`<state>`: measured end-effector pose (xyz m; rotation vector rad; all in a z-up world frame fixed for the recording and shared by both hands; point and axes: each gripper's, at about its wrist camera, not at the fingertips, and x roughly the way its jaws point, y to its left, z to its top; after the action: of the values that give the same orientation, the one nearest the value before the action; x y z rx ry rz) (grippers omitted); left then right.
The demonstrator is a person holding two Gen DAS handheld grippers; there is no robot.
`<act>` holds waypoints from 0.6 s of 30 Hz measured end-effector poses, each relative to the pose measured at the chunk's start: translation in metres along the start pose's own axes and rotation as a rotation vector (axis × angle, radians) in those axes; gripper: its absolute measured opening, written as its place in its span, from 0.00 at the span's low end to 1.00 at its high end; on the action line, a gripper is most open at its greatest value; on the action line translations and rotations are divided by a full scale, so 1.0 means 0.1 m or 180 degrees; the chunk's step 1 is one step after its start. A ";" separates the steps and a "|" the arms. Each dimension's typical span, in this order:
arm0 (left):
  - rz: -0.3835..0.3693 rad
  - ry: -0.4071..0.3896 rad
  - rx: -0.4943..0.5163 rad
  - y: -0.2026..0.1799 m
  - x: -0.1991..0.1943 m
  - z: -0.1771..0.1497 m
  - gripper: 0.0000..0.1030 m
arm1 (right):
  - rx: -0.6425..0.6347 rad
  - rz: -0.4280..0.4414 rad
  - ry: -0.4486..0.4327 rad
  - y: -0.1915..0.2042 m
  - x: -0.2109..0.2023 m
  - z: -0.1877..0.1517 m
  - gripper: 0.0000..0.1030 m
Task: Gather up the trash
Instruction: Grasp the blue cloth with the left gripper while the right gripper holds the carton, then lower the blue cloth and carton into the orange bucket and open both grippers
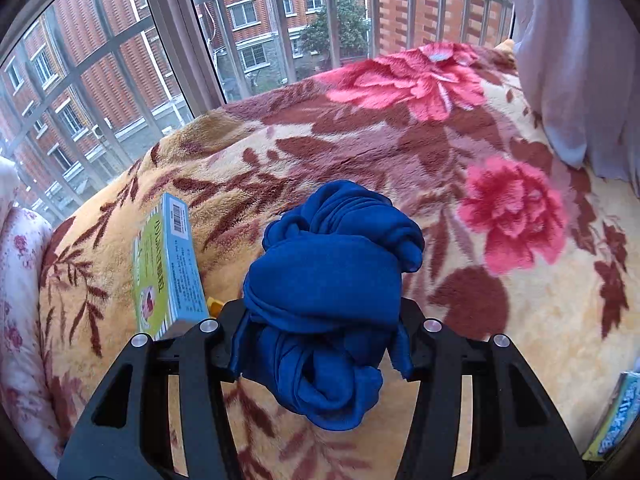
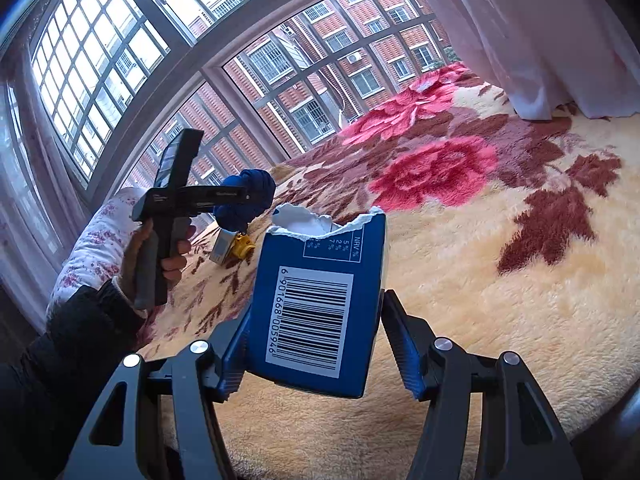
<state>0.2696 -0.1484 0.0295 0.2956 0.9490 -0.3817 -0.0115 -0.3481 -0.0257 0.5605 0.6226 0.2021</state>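
My left gripper point(image 1: 320, 332) is shut on a bunched dark blue cloth point(image 1: 332, 280), which fills the gap between its fingers. In the right wrist view a hand point(image 2: 160, 256) holds that left gripper point(image 2: 240, 198) up over the bed's left side, with the blue cloth point(image 2: 254, 186) off the blanket. My right gripper point(image 2: 318, 344) is shut on a torn-open blue carton point(image 2: 320, 280) with a barcode, held tilted above the blanket. A green and light blue box point(image 1: 168, 264) lies on the blanket just left of the cloth, with a small yellow item point(image 1: 214, 305) beside it.
A flowered plush blanket point(image 1: 440, 152) covers the bed. A white floral pillow point(image 1: 20, 280) lies at the left edge. A barred window point(image 1: 240, 40) runs behind the bed and a pale curtain point(image 1: 580, 60) hangs at the right. Another light blue box point(image 1: 616, 416) shows at the lower right.
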 end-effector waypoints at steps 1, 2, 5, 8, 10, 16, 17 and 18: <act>-0.0054 -0.0040 -0.0010 -0.01 -0.12 -0.06 0.50 | -0.0015 0.0013 0.0012 0.03 -0.01 -0.01 0.58; -0.0106 -0.0076 -0.0022 -0.03 -0.23 -0.13 0.50 | -0.0030 0.0020 0.0018 0.06 -0.02 -0.02 0.58; -0.0206 -0.0154 -0.0062 -0.06 -0.54 -0.41 0.50 | -0.0107 0.0041 0.0055 0.17 -0.05 -0.07 0.58; -0.0217 -0.0187 -0.0114 -0.09 -0.80 -0.76 0.50 | -0.0183 0.0070 0.0093 0.28 -0.08 -0.13 0.58; -0.0177 -0.0214 -0.0110 -0.13 -0.95 -1.00 0.50 | -0.0235 0.0091 0.0114 0.36 -0.11 -0.18 0.58; -0.0158 -0.0347 -0.0055 -0.23 -1.39 -1.75 0.50 | -0.0396 0.0156 0.0213 0.60 -0.17 -0.32 0.58; -0.0158 -0.0355 -0.0054 -0.25 -1.45 -1.87 0.50 | -0.0425 0.0164 0.0229 0.64 -0.18 -0.35 0.58; -0.0159 -0.0355 -0.0054 -0.27 -1.49 -1.99 0.50 | -0.0453 0.0172 0.0248 0.68 -0.19 -0.37 0.58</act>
<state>0.0347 -0.0634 0.0419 0.2332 0.8511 -0.4314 -0.0497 -0.2819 -0.0042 0.4339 0.6634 0.3178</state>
